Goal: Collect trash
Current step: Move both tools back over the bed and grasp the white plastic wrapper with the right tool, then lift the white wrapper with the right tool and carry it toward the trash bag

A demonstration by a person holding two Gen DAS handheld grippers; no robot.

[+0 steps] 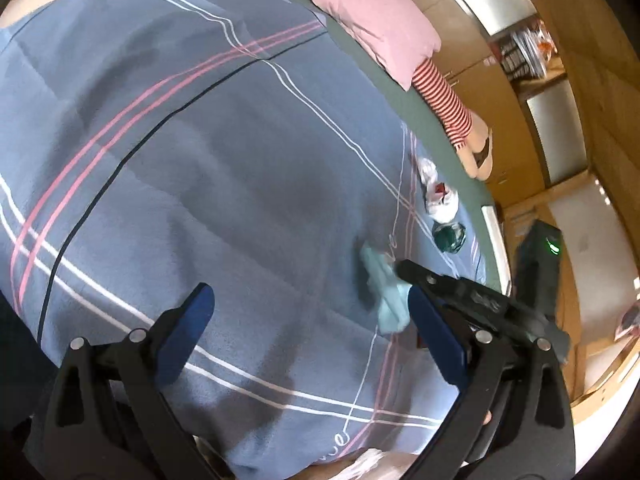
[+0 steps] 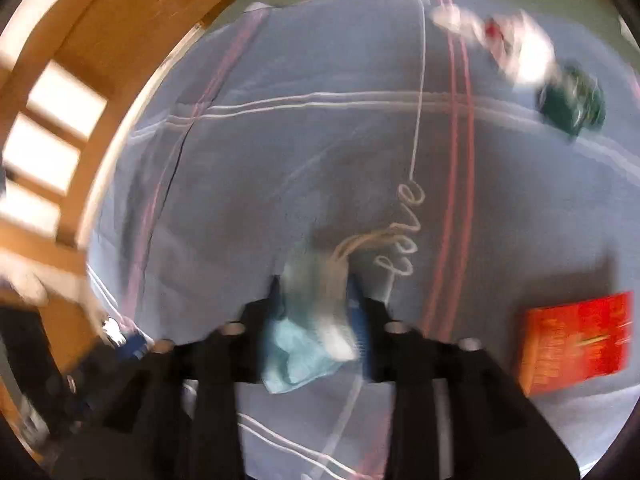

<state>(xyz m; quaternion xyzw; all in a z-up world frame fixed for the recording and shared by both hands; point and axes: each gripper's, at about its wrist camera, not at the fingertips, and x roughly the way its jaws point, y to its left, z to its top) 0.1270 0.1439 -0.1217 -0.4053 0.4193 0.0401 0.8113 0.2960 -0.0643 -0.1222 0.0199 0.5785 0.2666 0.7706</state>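
Between right gripper fingers, blue mask

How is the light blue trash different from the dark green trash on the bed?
The light blue trash is pale and pinched in the right tongs; the dark green trash is dark and lies loose, untouched, farther up the bedspread. Both look crumpled.

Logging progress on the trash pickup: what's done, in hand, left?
Done: nothing visibly binned; no bin shows in either view. In hand: the right hand-held gripper is shut on a light blue crumpled piece. The left hand-held gripper is open, carrying nothing. Left on the bedspread: white wrapper, green wrapper, red packet.
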